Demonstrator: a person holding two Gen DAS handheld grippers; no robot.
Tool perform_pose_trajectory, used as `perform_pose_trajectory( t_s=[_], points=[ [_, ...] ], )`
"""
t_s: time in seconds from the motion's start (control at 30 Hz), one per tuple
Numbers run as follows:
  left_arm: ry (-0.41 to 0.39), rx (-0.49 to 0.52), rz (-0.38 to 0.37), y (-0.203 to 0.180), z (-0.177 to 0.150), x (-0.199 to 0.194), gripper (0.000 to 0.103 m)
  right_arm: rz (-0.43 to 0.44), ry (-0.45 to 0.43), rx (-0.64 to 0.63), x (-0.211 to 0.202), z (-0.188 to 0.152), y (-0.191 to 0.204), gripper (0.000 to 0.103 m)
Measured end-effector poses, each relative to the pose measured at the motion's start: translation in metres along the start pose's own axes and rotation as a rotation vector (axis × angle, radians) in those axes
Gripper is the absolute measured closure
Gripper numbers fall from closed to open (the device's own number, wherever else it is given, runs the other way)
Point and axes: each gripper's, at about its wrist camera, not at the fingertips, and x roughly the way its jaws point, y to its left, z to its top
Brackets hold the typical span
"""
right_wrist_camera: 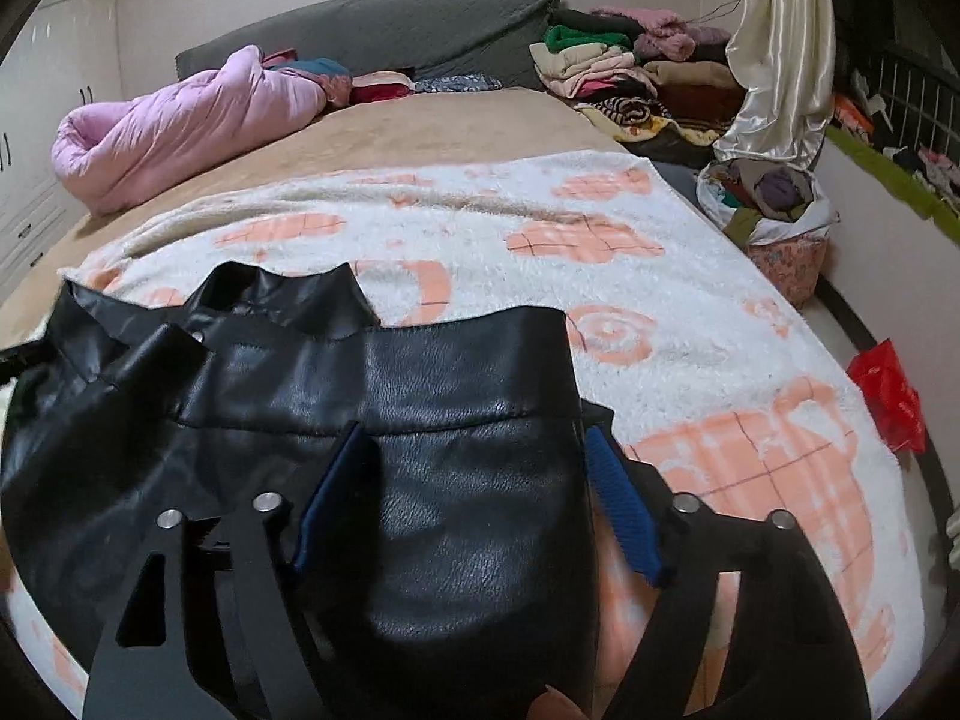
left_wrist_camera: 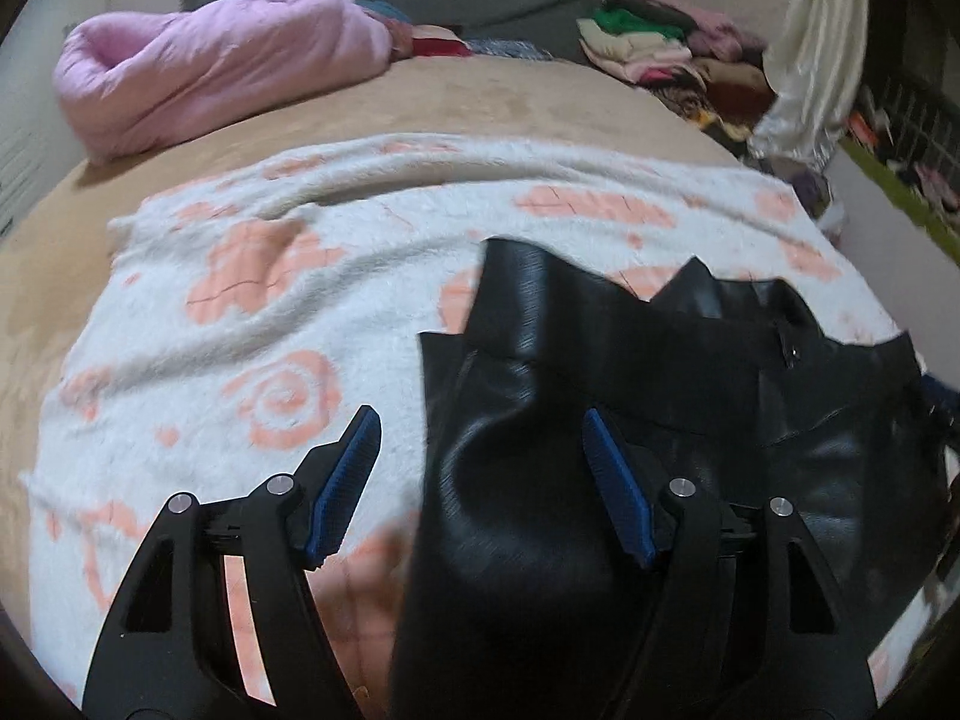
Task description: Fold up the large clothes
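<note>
- Left wrist view: left gripper [left_wrist_camera: 480, 480] spread wide, nothing clamped.
- Black leather jacket [left_wrist_camera: 630, 420] flat on white-and-peach fleece blanket [left_wrist_camera: 240, 312] on the bed [left_wrist_camera: 420, 102]; occupies right half of view.
- Jacket's left edge between the two blue pads: right pad [left_wrist_camera: 618, 486] over leather, left pad [left_wrist_camera: 348, 492] over bare blanket.
- Pink quilt [left_wrist_camera: 210, 66] bunched at far left of bed; clothes pile [left_wrist_camera: 660, 54] far right.
- Right wrist view: right gripper [right_wrist_camera: 480, 498] also spread wide, clamped on nothing.
- Jacket [right_wrist_camera: 360, 408] fills lower left, collar end away from camera; right edge runs between the pads.
- Left pad [right_wrist_camera: 336, 498] over leather, right pad [right_wrist_camera: 624, 510] just past jacket edge, over blanket [right_wrist_camera: 660, 300].
- Contact between pads and leather: cannot tell.
- Cream satin fabric [right_wrist_camera: 774, 60] hanging far right, laundry basket [right_wrist_camera: 780, 228] below it, red bag [right_wrist_camera: 888, 396] at the bed's edge.
</note>
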Motion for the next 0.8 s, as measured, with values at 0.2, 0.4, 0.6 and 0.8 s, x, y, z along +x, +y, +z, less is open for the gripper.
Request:
perform_pose_trajectory(
  t_s=[0.2,0.4,0.6,0.8],
  points=[
    [-0.050,0.003,0.019,-0.007,0.008,-0.010,0.094,0.054,-0.017,0.106,-0.008,0.000,-0.016,0.091],
    [-0.170,-0.027,-0.039,-0.008,0.041,-0.044,0.095,0.177,-0.196,0.280,-0.048,0.018,-0.045,0.093],
    [-0.079,-0.024,0.014,-0.011,0.049,0.004,0.095,0.144,-0.124,0.330,-0.020,0.018,-0.048,0.093],
    [-0.023,-0.017,0.046,-0.008,0.033,0.035,0.095,0.089,-0.050,0.331,0.002,0.009,-0.047,0.088]
  ],
)
